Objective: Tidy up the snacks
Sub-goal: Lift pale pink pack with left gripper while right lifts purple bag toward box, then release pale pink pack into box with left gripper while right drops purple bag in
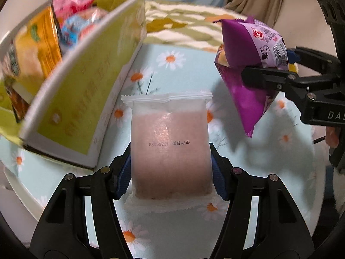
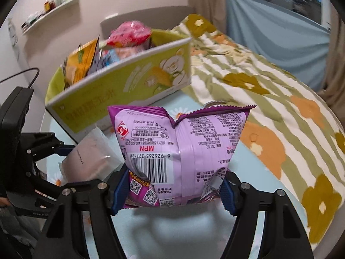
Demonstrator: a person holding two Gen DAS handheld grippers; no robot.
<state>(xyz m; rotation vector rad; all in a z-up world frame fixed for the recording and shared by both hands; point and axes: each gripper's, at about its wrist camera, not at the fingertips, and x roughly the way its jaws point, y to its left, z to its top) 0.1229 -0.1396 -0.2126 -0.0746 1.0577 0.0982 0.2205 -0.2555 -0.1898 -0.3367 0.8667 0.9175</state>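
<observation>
My left gripper (image 1: 171, 172) is shut on a pink cake in a clear white wrapper (image 1: 170, 146), held above the daisy tablecloth. My right gripper (image 2: 172, 185) is shut on a purple snack bag (image 2: 181, 149), barcode side facing the camera. The purple bag (image 1: 250, 64) and the right gripper (image 1: 280, 73) also show at the right of the left wrist view. The wrapped cake (image 2: 88, 159) and the left gripper show at the left of the right wrist view. A green-yellow cardboard box (image 1: 86, 99) (image 2: 120, 90) holding several snack packets stands to the left, beyond both grippers.
The small table has a light blue daisy cloth (image 1: 183, 64) (image 2: 248, 172). A bed with a green, orange and white floral cover (image 2: 269, 90) lies behind and right of it. A wall shelf (image 2: 49, 10) with bottles hangs at the upper left.
</observation>
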